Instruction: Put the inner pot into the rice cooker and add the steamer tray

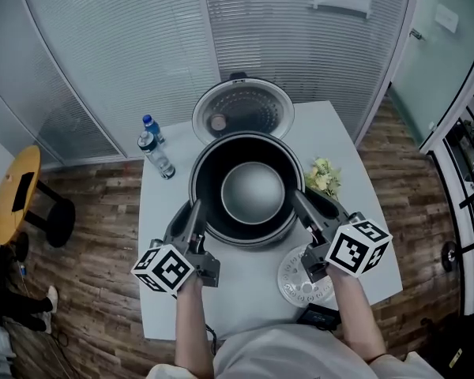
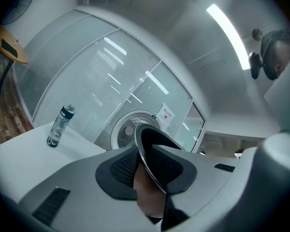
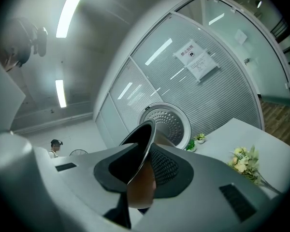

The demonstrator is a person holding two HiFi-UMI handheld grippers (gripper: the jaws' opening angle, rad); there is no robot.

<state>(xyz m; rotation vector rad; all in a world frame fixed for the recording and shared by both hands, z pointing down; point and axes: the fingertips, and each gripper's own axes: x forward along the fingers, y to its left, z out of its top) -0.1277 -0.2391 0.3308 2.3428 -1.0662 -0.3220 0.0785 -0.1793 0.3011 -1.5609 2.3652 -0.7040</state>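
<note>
White table (image 1: 245,310), beneath both claws. Inner pot (image 1: 249,188), spanning the gap between them: left gripper (image 1: 196,210) and right gripper (image 1: 299,201) each clamp its thin rim, jaws nearly closed. Rice cooker lid (image 1: 242,107), raised, beyond the claws. Steamer tray (image 1: 300,284), on the table under the right gripper.

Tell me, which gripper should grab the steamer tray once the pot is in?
Probably right: the steamer tray lies by the right gripper, while the left gripper is across the inner pot, which both clamp.
</note>
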